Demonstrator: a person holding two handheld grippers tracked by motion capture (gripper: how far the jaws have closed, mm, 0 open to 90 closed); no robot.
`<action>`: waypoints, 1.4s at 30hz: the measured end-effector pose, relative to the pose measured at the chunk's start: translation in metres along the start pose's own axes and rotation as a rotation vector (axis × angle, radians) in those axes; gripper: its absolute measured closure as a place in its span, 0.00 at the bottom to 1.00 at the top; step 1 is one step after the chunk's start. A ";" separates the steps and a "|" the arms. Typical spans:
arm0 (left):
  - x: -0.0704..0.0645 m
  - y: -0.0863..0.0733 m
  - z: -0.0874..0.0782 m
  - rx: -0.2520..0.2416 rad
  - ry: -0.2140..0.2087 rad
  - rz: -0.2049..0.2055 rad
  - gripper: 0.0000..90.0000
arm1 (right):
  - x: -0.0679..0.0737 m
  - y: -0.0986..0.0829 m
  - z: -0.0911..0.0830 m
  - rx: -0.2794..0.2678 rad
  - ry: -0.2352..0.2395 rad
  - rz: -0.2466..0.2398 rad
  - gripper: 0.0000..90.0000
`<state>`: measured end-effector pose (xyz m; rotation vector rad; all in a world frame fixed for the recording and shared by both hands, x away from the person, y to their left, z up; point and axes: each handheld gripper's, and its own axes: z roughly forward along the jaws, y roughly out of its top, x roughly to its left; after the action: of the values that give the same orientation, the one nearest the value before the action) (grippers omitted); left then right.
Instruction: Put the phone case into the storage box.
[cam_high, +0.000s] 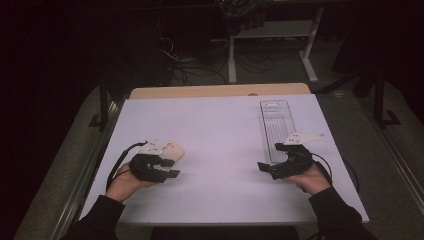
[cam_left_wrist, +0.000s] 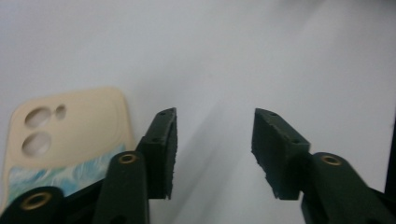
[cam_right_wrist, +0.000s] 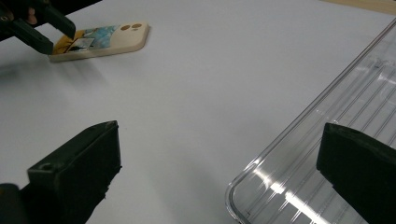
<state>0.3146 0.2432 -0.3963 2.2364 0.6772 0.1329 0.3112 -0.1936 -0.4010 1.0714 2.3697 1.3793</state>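
A cream phone case (cam_high: 171, 150) with two round camera holes and a blue wave print lies flat on the white counter (cam_high: 220, 145), just beside the left gripper (cam_high: 170, 167). Seen from the left gripper view, the case (cam_left_wrist: 70, 140) sits off to one side of that gripper's fingers (cam_left_wrist: 163, 154), which stand wide apart with nothing between them, bare counter (cam_left_wrist: 233, 56) showing in the gap. Well apart from the case, on the far side of the counter from it, lies a long clear plastic tray (cam_high: 276, 127), its near end close to the right gripper (cam_high: 267, 169). In the right gripper view that gripper's fingers (cam_right_wrist: 79, 172) also stand wide, holding nothing, with the tray's rounded corner (cam_right_wrist: 261, 186) between them and the case (cam_right_wrist: 100, 39) lying beyond, the left gripper (cam_right_wrist: 46, 32) at its printed end
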 end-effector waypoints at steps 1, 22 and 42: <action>-0.001 0.001 0.001 -0.021 -0.006 -0.001 0.53 | 0.000 0.000 0.000 0.000 0.000 -0.001 0.00; -0.004 0.003 0.009 -0.066 0.044 0.048 0.00 | 0.000 0.000 0.000 0.000 0.001 0.001 0.00; 0.009 0.025 -0.011 -0.071 0.069 0.027 0.00 | 0.000 0.000 0.000 0.000 0.001 0.000 0.00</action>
<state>0.3300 0.2414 -0.3719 2.1820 0.6693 0.2452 0.3111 -0.1938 -0.4010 1.0711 2.3701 1.3808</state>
